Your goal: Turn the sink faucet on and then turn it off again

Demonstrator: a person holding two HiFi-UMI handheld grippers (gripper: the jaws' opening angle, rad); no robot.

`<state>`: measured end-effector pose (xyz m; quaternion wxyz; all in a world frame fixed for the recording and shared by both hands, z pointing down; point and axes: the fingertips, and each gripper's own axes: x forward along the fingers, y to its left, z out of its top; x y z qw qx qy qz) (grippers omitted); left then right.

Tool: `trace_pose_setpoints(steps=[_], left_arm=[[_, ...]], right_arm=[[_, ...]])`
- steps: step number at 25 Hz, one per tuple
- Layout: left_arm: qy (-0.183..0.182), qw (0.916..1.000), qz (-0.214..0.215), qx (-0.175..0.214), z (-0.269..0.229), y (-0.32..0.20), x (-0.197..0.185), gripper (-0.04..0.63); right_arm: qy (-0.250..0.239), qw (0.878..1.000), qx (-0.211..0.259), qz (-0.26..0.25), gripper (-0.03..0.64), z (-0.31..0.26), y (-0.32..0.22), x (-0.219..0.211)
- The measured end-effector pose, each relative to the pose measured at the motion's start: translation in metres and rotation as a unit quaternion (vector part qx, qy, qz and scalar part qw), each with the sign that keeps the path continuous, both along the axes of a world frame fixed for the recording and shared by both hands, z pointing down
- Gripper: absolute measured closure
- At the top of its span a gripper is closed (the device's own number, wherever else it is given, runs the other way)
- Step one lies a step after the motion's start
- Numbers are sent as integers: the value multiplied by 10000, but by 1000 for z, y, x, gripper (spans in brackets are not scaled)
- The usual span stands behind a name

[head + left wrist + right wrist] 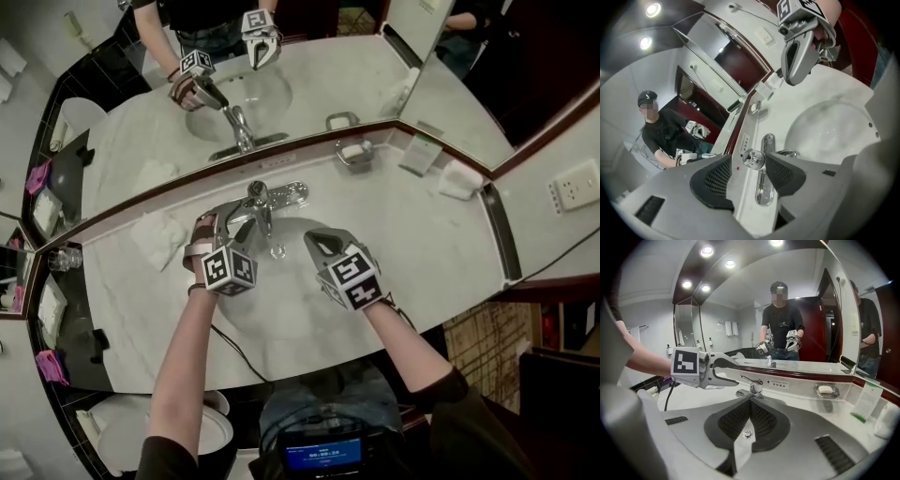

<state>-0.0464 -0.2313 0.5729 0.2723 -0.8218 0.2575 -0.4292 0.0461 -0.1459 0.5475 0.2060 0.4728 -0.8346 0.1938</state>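
Desk: Faucet (260, 201) at the basin's (281, 314) back rim, just under the mirror (309, 84), no water visible. What could go wrong from here?

Photographer: Slipping, mostly. The lever (749, 378) is smooth chrome, and the left claw (748, 163) sits tilted to it. If the jaws close off-centre they may skid off, or shove the lever sideways rather than lift it. A hard lift could send a strong jet into the basin and splash the counter (422, 244) beside it.

Desk: And the claw itself?

Photographer: Spread wide at the basin's back edge, left of centre. The lever's top sits between the two black pads (715, 183), nearer one than the other, and neither presses on it as far as I can tell. Nothing is pinched.

Desk: The other one?

Photographer: The right claw (750, 401), jaws pressed together and empty, hangs over the middle of the basin, above the drain (747, 432), in front of the faucet. It may get wet there. A soap dish (825, 390) sits beyond the basin's back right.
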Motion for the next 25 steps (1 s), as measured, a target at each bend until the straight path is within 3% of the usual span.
trace_pose_setpoints(steps=[10,13,19,25], left_arm=[[-369,9985,311,266,23,-26,17,379],[-391,9977,406,377,23,-28,19,523],[-455,9961,613,444,25,-24,19,534],[-420,9957,531,631,26,-22,19,534]], right_arm=[[22,9999,-126,114,595,26,1,11],[-6,9998,-139,124,595,25,2,11],[17,9997,-190,133,595,32,5,13],[-29,9997,-225,116,595,33,8,5]])
